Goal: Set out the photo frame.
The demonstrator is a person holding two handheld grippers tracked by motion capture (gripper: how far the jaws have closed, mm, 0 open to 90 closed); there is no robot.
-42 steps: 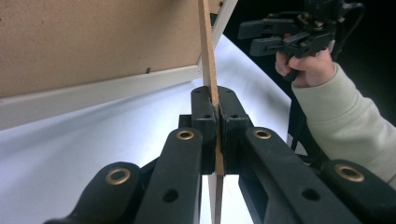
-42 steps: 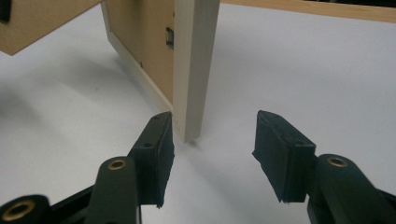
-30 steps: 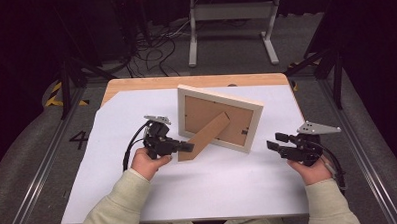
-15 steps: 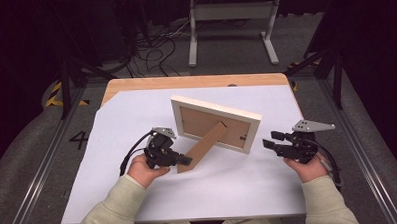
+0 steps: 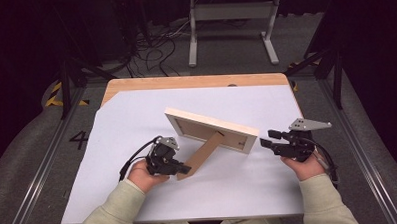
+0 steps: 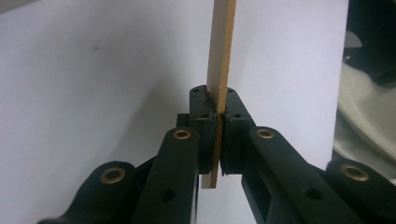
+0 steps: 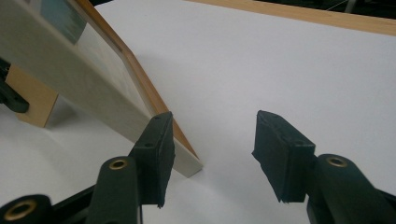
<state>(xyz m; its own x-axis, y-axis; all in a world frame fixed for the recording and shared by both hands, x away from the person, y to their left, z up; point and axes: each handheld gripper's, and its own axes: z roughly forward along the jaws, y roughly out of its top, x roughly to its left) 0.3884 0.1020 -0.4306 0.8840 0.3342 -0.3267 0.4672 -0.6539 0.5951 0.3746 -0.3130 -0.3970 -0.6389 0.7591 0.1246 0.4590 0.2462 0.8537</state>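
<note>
Two left fingers (image 6: 205, 126) pinch the frame's stand (image 6: 220, 70).

White sheet (image 5: 136, 119) laid over wooden table (image 5: 195, 82); grey metal stand (image 5: 232, 26) and cables (image 5: 154, 43) seen on floor behind.

Cream sleeves (image 5: 115, 207) at the frame's bottom; black grippers (image 5: 171, 165) with brass pivot pins, black cables, grey three-cornered plate (image 5: 309, 124) at right.
</note>
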